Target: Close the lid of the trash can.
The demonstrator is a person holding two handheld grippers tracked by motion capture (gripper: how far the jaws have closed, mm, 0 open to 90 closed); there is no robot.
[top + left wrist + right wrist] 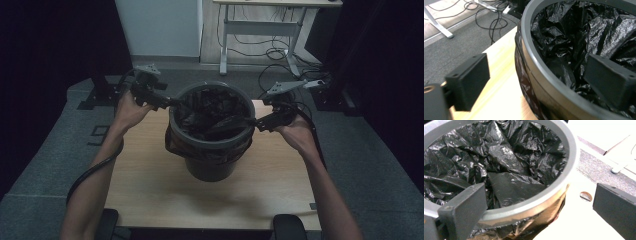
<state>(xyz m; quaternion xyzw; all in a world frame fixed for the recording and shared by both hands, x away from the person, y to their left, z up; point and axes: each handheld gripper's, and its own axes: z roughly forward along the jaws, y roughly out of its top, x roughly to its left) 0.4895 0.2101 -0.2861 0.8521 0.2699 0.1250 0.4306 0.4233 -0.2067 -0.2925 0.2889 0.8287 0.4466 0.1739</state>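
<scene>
A dark grey bin (210, 165) stands near the middle of the wooden surface (145, 190), lined with a black plastic bag (215, 112) whose edge is folded over the rim and hangs down the outside as a short skirt. A grey ring (212, 144) sits on top of the rim, apparently pinning the bag in place.

The left gripper (172, 102) is at the far-left side of the rim and the right gripper (254, 122) at the right side, so the two hands face each other across the bin, a sensible stance for working the liner evenly from both sides. In the left gripper view the jaws stand wide apart and straddle the rim: one jaw is outside over the surface, the other inside over the crumpled bag (574, 32), and neither presses on anything. In the right gripper view the jaws are likewise spread to their widest, one inside the ring (571, 152) and one outside above the surface; nothing is clamped between them.

With both jaws free, the liner looks seated, though its inside is crumpled and loosely bunched rather than pushed down flat.
</scene>
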